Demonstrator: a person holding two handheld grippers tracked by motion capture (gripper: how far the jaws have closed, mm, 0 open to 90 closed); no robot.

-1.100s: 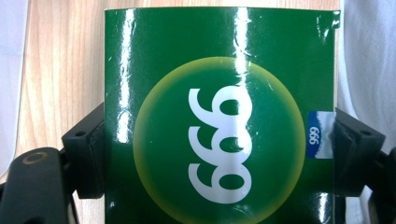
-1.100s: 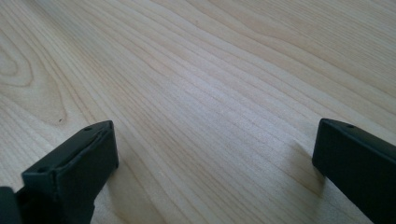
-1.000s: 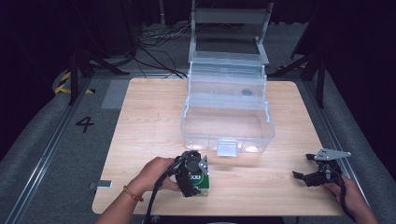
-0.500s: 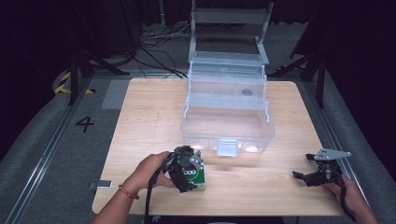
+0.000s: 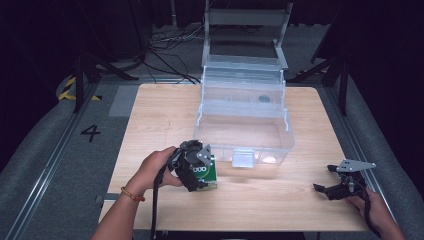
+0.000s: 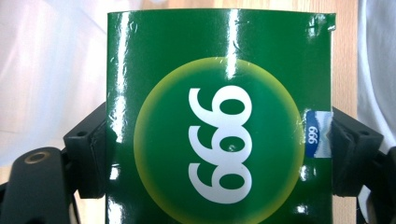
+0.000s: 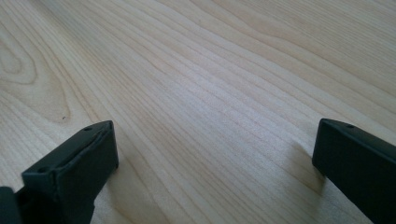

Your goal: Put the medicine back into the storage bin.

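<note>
Left gripper view puts the green box (image 6: 219, 116) squarely between the left gripper's (image 6: 218, 154) jaws, both pressing its sides; the box's lower edge is cut off. From above it sits near the table's (image 5: 165, 110) front, just left of the clear bin (image 5: 243, 117). The right gripper (image 5: 334, 181) rests at the near right, jaws spread over bare wood.

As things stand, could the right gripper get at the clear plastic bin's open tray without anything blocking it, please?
Probably yes. The right gripper rests on the table with its jaws open and nothing between them, and bare wood lies between it and the clear plastic bin. The left gripper, holding the green box, sits on the bin's other side.
</note>
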